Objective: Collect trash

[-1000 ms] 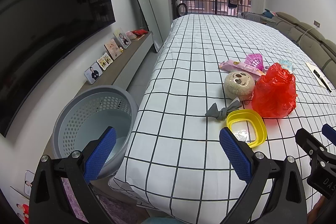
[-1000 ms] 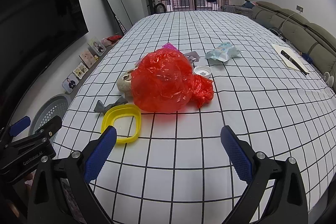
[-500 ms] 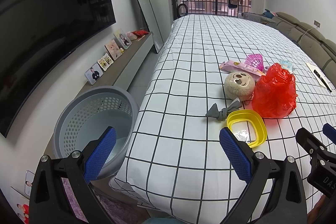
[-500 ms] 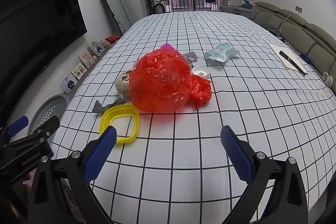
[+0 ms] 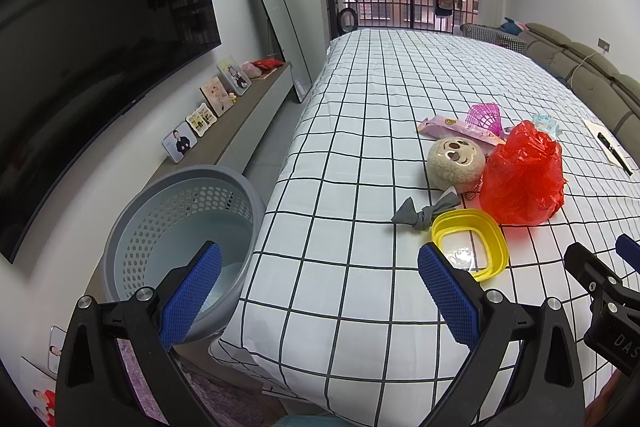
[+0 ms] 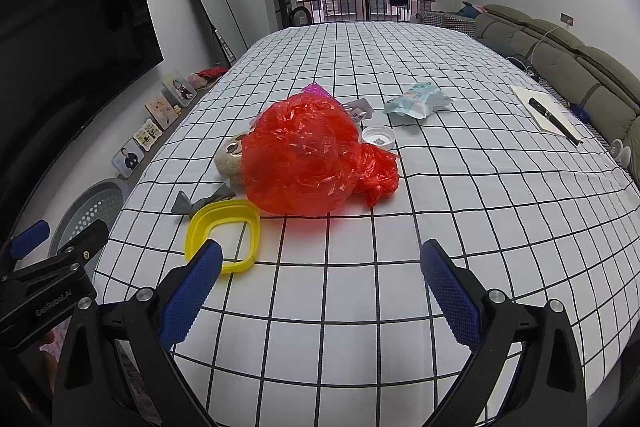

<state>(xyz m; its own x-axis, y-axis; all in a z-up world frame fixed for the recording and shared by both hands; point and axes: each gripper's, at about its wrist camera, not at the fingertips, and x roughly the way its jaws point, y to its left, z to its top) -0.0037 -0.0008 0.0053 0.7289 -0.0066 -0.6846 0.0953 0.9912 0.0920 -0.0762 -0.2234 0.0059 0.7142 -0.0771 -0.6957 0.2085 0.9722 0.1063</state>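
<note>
Left wrist view showed our left gripper (image 5: 318, 291) with its jaws released wide and holding nothing, much as a second before; the scene had only slid slightly. Beyond the left jaw stood the grey basket (image 5: 132, 223) on the floor beside the bed (image 5: 360, 131). Just past the right jaw lay the yellow lid (image 5: 494, 237), touching the grey bow (image 5: 424, 213), with the round plush toy (image 5: 456, 163) and the red plastic bag (image 5: 522, 179) farther ahead.

In the right wrist view our right gripper (image 6: 318, 291) was likewise spread apart and empty. The red plastic bag (image 6: 308, 159) sat well ahead, between the jaws, a touch farther off than earlier. The yellow lid (image 6: 200, 227) lay just beyond the left jaw. The blue wrapper (image 6: 418, 101) and white cap (image 6: 378, 137) lay beyond the bag.
</note>
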